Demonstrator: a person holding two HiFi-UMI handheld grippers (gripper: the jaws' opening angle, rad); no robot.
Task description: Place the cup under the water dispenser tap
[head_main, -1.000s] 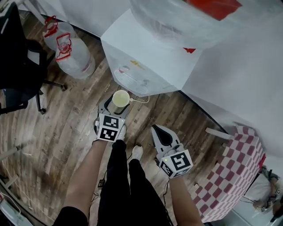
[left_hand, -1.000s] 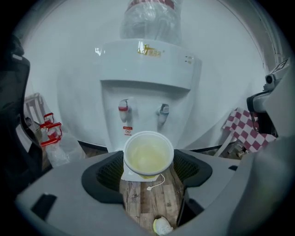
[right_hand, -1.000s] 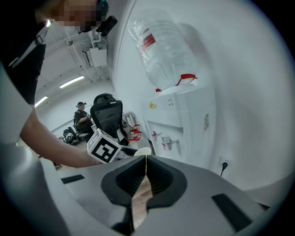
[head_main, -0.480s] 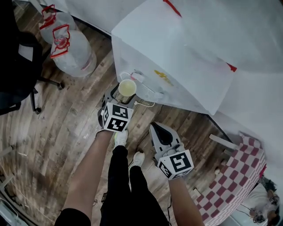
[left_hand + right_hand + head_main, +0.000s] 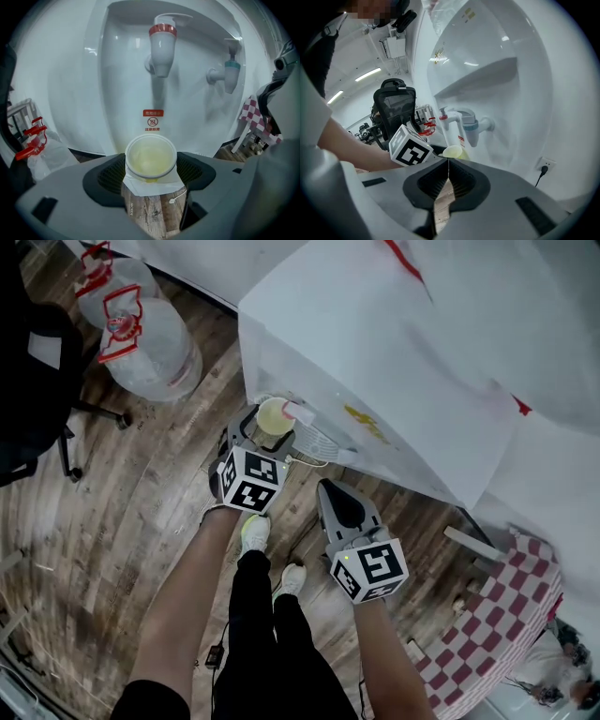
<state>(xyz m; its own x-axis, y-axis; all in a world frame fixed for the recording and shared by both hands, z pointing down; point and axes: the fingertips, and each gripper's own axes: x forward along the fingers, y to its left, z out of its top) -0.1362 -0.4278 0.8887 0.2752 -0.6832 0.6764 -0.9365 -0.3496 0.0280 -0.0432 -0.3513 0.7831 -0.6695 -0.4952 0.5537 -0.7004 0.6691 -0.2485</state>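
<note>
Risk sits mostly in the last stretch of the placement: the cup [image 5: 150,157] looks thin and light, so a harder squeeze from the left gripper [image 5: 264,434] could buckle its wall, and letting go before its base is down on the drip tray [image 5: 322,442] would probably tip it or send it off the edge. A second hazard is alignment. In the left gripper view the cup lines up with the red tap [image 5: 162,44] and not the blue tap [image 5: 229,75] off to the right, yet it sits well below the spout, and neither view shows whether it stands straight beneath it or short of it; set down too far forward, water would miss the rim. Lifting too high on the way in could also knock the rim against the spout. As for the grip, the left jaws are closed on the cup's sides, one pad on each flank, with the open rim riding upright above the pads and the body squarely between them, not off toward either tip. In the head view the cup hangs at the front of the water dispenser [image 5: 375,362], just beside the tray's grille. The right gripper [image 5: 333,495] is held apart from it, lower and to the side, its jaws pressed together with nothing between them.
</note>
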